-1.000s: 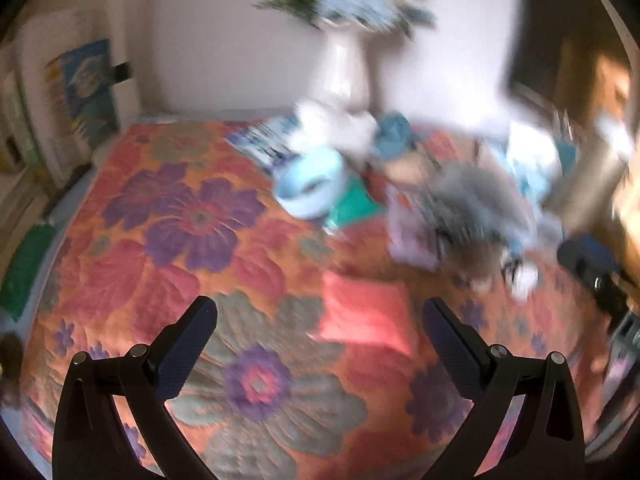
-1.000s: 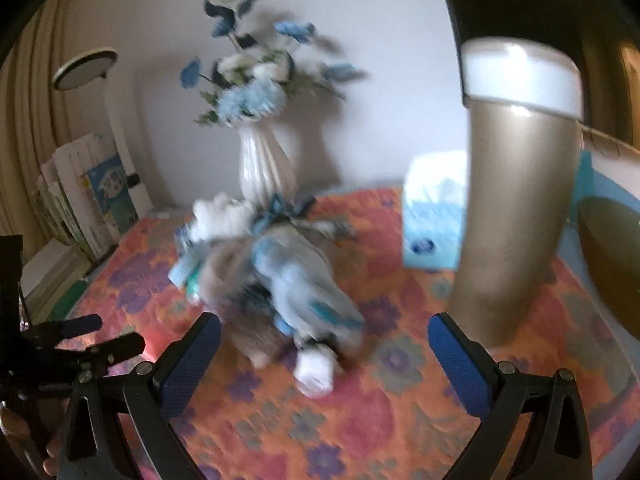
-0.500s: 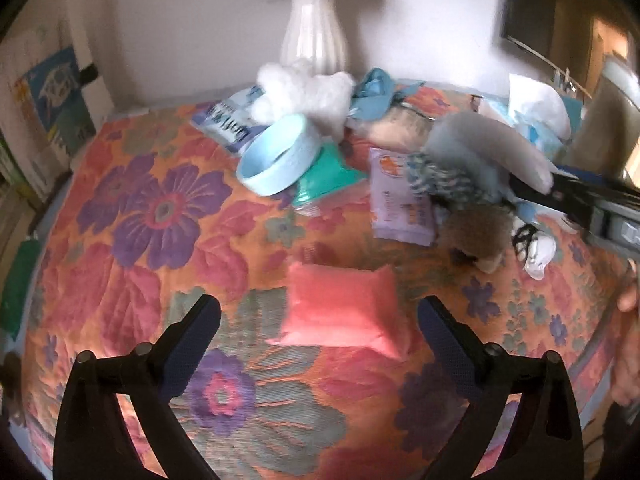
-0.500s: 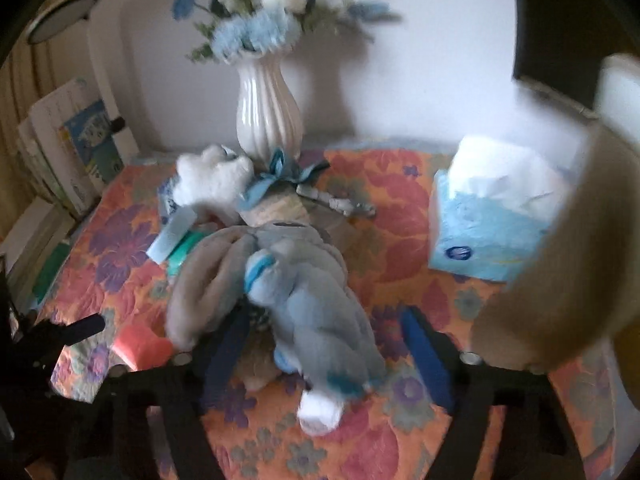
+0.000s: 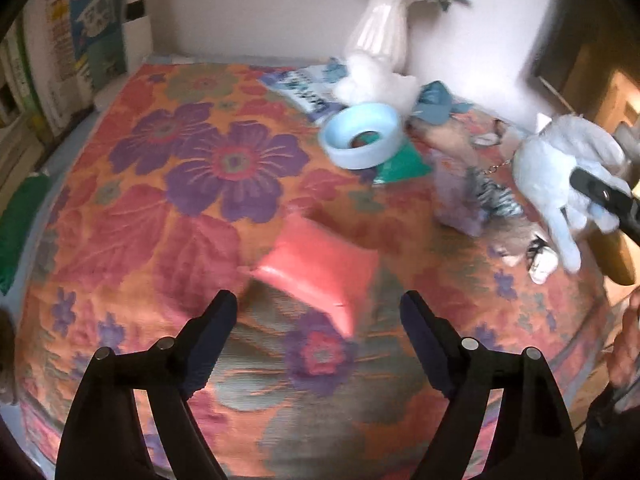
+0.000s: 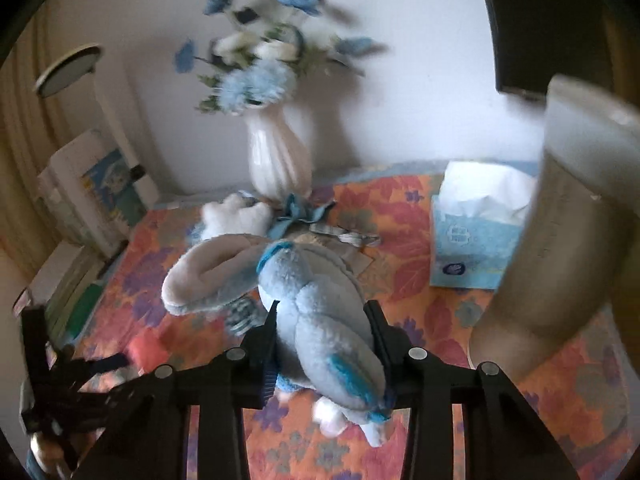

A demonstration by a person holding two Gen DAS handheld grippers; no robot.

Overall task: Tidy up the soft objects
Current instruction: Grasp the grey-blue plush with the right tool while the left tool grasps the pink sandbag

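Note:
A small pink pillow (image 5: 316,268) lies on the flowered tablecloth (image 5: 168,216). My left gripper (image 5: 318,312) hovers just short of it. Its jaws are closing and stand wide, the pillow's near corner lies between the fingertips, and the pads do not touch it. A light blue plush rabbit (image 6: 320,300) with long grey ears sits in my right gripper (image 6: 322,320), whose jaws are closing with the pads pressed into its body. The left wrist view shows the rabbit (image 5: 560,168) raised at the right, one black finger (image 5: 600,196) across it.
A white vase (image 6: 280,156) of blue flowers stands at the back by a white fluffy toy (image 5: 372,80), a blue bow (image 5: 436,100) and a pale blue ring (image 5: 362,136). At the right are a tissue box (image 6: 472,240) and a tall gold cylinder (image 6: 560,260). Books (image 6: 92,200) stand at the left.
My right gripper went from wide open to shut on the blue rabbit and lifted it. My left gripper drew closer to the pink pillow and its jaws narrowed.

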